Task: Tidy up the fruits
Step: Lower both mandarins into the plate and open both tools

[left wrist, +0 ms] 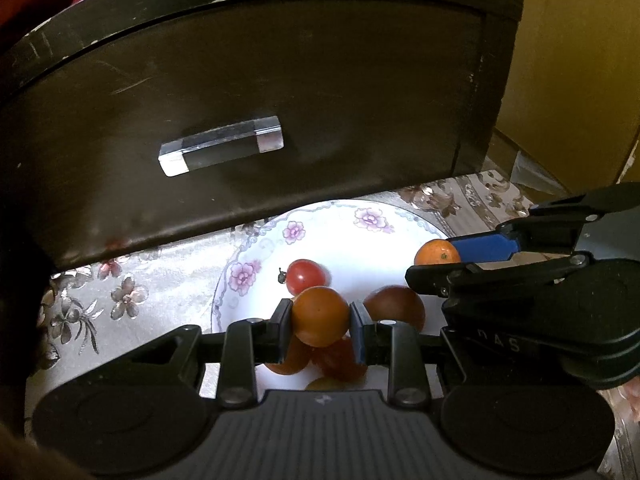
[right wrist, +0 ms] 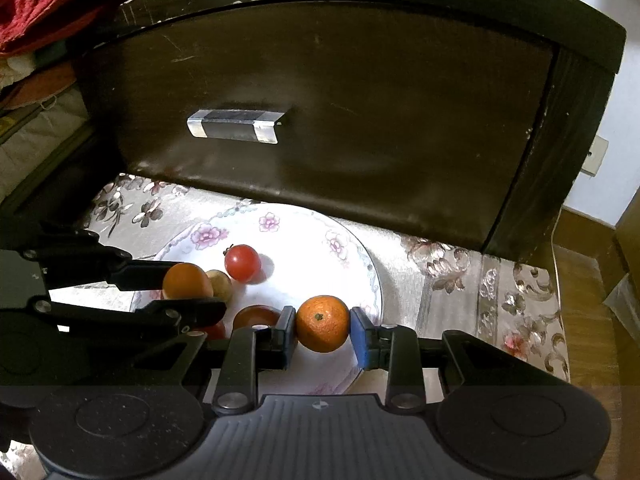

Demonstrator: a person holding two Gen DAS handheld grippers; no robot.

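Note:
A white flowered plate (left wrist: 360, 224) (right wrist: 304, 224) holds several small fruits. My left gripper (left wrist: 320, 320) is shut on an orange cherry tomato (left wrist: 320, 316), also seen in the right wrist view (right wrist: 186, 280). My right gripper (right wrist: 323, 330) is shut on a small mandarin (right wrist: 323, 322), which shows at the plate's right side in the left wrist view (left wrist: 436, 254). A red cherry tomato (left wrist: 306, 276) (right wrist: 242, 262) lies mid-plate. A darker reddish fruit (left wrist: 396, 306) (right wrist: 256, 316) sits between the grippers. More fruits lie under my left fingers, partly hidden.
A dark wooden drawer front (left wrist: 240, 100) (right wrist: 320, 100) with a clear handle (left wrist: 220, 146) (right wrist: 236, 124) stands right behind the plate. The plate rests on a floral cloth (left wrist: 120, 292) (right wrist: 480, 292). Red fabric (right wrist: 60, 0) lies at the upper left.

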